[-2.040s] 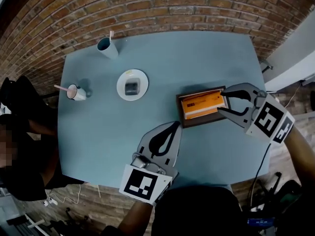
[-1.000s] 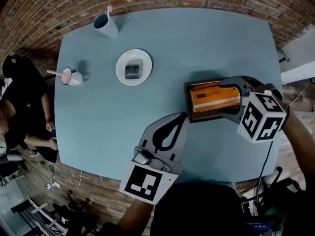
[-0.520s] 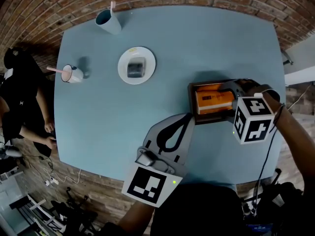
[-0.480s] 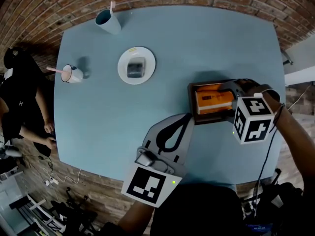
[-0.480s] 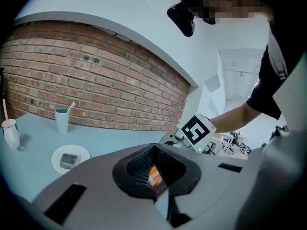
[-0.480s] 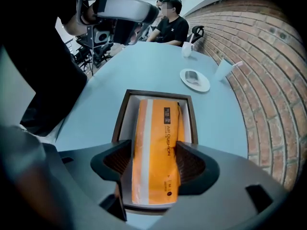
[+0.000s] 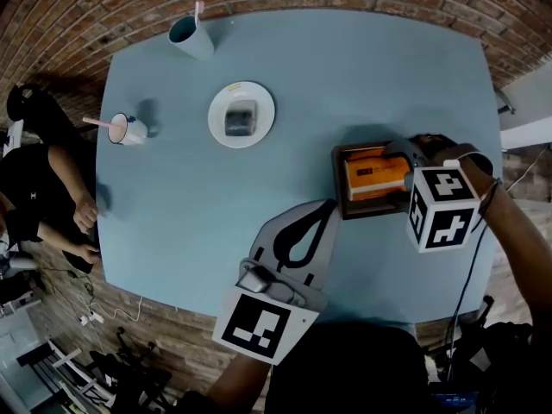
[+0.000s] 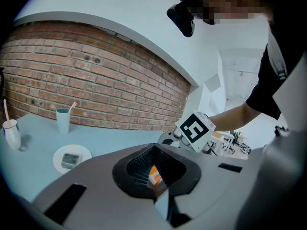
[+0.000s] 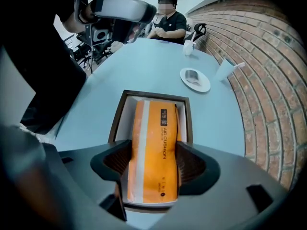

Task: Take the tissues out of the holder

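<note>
- The right gripper has its fingers clenched on the near end of the orange tissue pack, one pressing on each long side
- The tissue pack lies lengthwise inside the dark brown holder, its far end down against the holder's back wall
- The holder stands on the blue table, at its right side, with the right gripper's marker cube just beside it
- The left gripper has its fingers closed together with nothing between them; it sits low over the table's near edge, apart from the holder
- Well to the left stand a white plate carrying a small grey block, a teal cup and a white mug, each with a straw
</note>
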The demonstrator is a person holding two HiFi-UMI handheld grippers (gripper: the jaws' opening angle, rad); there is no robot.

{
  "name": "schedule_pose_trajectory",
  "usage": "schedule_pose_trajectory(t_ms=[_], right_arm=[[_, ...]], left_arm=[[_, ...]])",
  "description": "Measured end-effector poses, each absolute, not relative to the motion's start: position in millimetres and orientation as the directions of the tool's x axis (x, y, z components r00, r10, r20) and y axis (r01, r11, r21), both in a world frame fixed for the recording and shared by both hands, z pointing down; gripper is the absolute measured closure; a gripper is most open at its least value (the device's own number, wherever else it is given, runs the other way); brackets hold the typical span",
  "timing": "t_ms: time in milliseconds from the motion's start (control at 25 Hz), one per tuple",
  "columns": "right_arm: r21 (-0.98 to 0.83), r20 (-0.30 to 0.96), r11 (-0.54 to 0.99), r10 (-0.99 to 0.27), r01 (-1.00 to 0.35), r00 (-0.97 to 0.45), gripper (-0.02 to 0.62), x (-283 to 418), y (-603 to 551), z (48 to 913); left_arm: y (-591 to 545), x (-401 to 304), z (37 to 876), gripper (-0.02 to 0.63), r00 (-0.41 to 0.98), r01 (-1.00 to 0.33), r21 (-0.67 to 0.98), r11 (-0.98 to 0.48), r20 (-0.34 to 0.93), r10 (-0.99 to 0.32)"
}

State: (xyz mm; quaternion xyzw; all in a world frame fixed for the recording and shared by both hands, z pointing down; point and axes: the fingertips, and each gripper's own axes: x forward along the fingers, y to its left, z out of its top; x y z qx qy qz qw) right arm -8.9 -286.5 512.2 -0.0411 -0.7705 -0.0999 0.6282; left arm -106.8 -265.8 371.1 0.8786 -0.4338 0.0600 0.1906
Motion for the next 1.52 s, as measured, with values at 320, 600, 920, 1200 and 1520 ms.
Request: schedule_pose_trajectory(t_ms=[320, 600, 920, 1200, 1520], right_arm=[[0.083, 0.986, 0.982, -0.056, 0.17, -0.157, 0.318, -9, -288, 527], [0.074, 0.99, 0.987, -0.055, 0.146, -0.127, 0.319, -10, -285, 542], [0.052, 0.993, 0.99, -0.038, 0.133, -0.108, 0.351, -10, -285, 543], [0.029, 0.991, 0.995, -0.016, 0.096, -0.135, 0.362, -11, -286, 539], [0.016, 0.989, 0.998, -0.007, 0.065, -0.147, 0.362, -10, -285, 532]], left_arm=[[-265, -107, 372, 0.604, 0.616, -0.785, 0.29, -0.548, 0.271, -0.739], [-265, -104, 370, 0.604, 0.621, -0.781, 0.287, -0.554, 0.266, -0.738], [-263, -98, 363, 0.604, 0.629, -0.774, 0.286, -0.564, 0.255, -0.734], [-261, -104, 360, 0.604, 0.619, -0.782, 0.277, -0.558, 0.255, -0.743], [-260, -108, 353, 0.604, 0.614, -0.786, 0.274, -0.554, 0.247, -0.749]])
